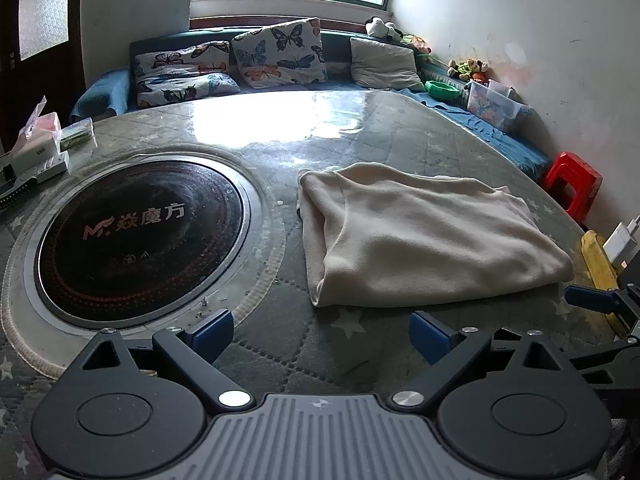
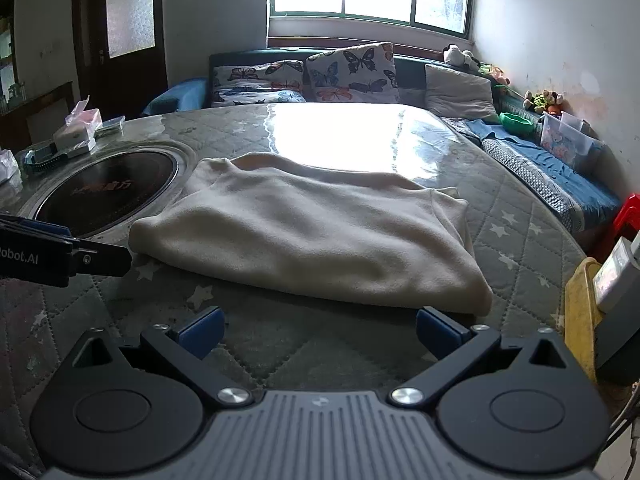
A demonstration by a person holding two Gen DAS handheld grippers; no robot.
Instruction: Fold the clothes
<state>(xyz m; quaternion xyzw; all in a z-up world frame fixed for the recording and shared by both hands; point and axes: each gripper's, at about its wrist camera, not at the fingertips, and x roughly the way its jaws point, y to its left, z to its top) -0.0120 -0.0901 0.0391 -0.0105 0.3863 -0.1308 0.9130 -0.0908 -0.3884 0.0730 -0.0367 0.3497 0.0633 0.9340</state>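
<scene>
We are seeing the cream garment (image 1: 424, 232) lying folded on the quilted table (image 1: 280, 344), at 1 o'clock from the left gripper (image 1: 320, 332), jaws apart, empty, right gripper (image 2: 318, 332) likewise spread, garment at 12 o'clock, induction hob (image 1: 136, 236) sitting at 10 o'clock.

Round tabletop (image 1: 360, 128) under a grey quilted cover with pale stars, glossy with window glare toward the far edge. Sunk into the left part: a round black cooktop (image 1: 140, 236) with a metal rim and printed lettering. Just right of it, toward the near edge: a folded cream garment (image 1: 420, 232), lying flat. At the far-left edge: small white boxes (image 1: 40, 156), a pink packet, a green-striped pack. At the right edge: a yellow object (image 1: 598, 260), partly cut off.
</scene>
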